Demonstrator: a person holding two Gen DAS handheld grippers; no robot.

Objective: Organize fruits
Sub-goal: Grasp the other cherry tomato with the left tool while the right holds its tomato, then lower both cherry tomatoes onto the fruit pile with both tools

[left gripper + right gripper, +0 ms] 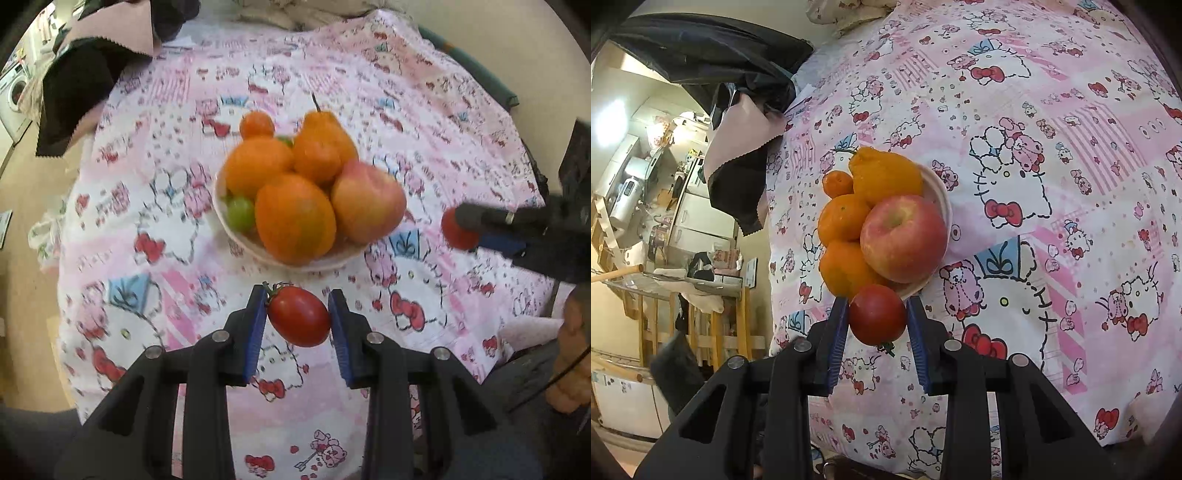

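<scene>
A white bowl point(314, 260) on the pink cartoon-print cloth holds several oranges point(295, 218), an apple point(367, 201) and green grapes point(240, 212). My left gripper point(298, 317) is shut on a red plum tomato point(299, 315), held above the cloth in front of the bowl. My right gripper point(875, 325) is shut on a second red tomato point(877, 314), just before the bowl's rim point(942, 199). The right gripper also shows in the left wrist view point(461, 229) at the right, with its tomato point(456, 232). The apple point(903, 238) and oranges point(844, 219) show in the right wrist view.
A black and pink cloth point(74, 96) lies at the table's far left edge. The table's edge drops off to the left point(772, 258), with room clutter and wooden furniture point(665, 314) beyond. A hand point(572, 350) is at the right.
</scene>
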